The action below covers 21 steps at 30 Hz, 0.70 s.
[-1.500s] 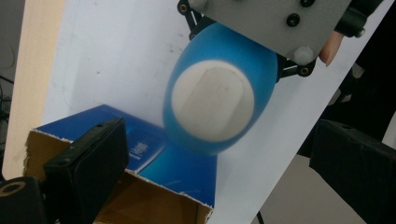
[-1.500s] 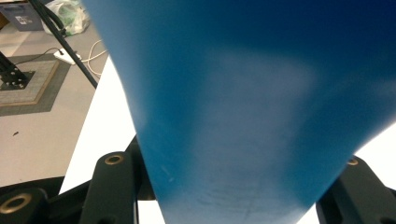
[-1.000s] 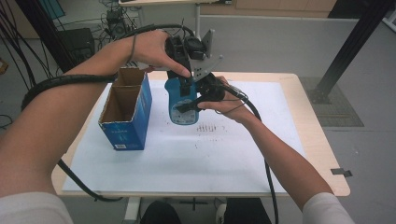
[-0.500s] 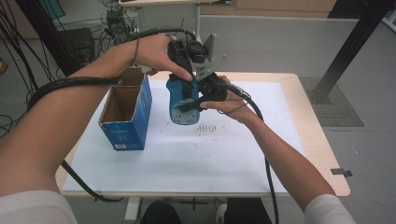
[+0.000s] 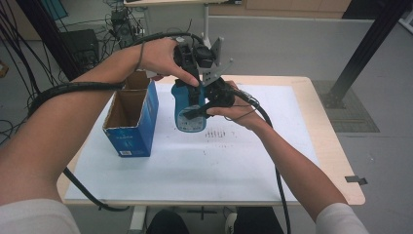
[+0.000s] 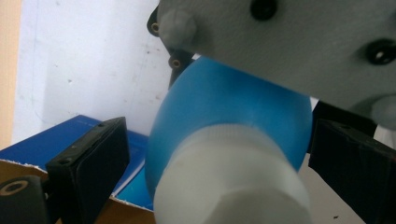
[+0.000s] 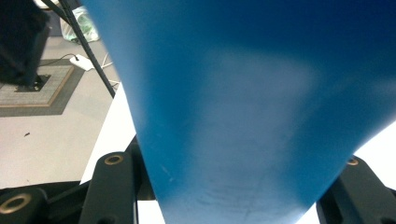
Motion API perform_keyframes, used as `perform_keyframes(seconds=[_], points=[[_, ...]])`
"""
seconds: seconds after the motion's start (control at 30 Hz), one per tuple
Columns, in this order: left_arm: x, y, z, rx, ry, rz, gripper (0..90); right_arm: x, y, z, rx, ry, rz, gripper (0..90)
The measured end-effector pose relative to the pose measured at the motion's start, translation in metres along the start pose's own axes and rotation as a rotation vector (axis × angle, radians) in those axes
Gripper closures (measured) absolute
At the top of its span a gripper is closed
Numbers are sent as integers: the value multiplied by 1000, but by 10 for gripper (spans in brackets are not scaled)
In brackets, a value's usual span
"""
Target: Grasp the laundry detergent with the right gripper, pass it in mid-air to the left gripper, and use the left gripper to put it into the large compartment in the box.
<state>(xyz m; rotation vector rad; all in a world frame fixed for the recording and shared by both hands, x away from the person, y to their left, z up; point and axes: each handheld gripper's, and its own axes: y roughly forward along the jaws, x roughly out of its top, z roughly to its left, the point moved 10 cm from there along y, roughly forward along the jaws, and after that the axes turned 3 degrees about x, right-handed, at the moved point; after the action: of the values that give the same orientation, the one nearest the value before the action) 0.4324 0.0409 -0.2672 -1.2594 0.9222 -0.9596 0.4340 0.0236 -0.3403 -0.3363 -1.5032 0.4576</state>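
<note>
A blue bottle [image 5: 188, 111] with a white cap [image 6: 229, 182] is held upright above the white sheet, just right of the box. My right gripper [image 5: 197, 108] is shut on the bottle's body, which rises between its jaws as a wide blue surface [image 7: 243, 102]. My left gripper [image 5: 191, 80] comes down from above onto the bottle's top. Its jaws stand open on either side of the cap, with a gap on the left side. The blue shoulder [image 6: 233, 102] lies beyond the cap, under the other gripper's grey plate [image 6: 289, 42].
An open blue cardboard box [image 5: 130, 114] stands at the table's left, close to the bottle. A white sheet [image 5: 204, 161] covers the wooden table [image 5: 336, 161]. Cables trail from both grippers, and a black post [image 5: 363, 48] stands on the floor at the right.
Both hands and the bottle have drifted slightly to the left. The grips look the same.
</note>
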Motion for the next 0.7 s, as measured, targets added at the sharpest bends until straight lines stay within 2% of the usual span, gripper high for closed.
perform_keyframes(seconds=[0.7], points=[[5,-1,-4,-6,7,-16,57,-1,-2,1,-1,8,7,437]])
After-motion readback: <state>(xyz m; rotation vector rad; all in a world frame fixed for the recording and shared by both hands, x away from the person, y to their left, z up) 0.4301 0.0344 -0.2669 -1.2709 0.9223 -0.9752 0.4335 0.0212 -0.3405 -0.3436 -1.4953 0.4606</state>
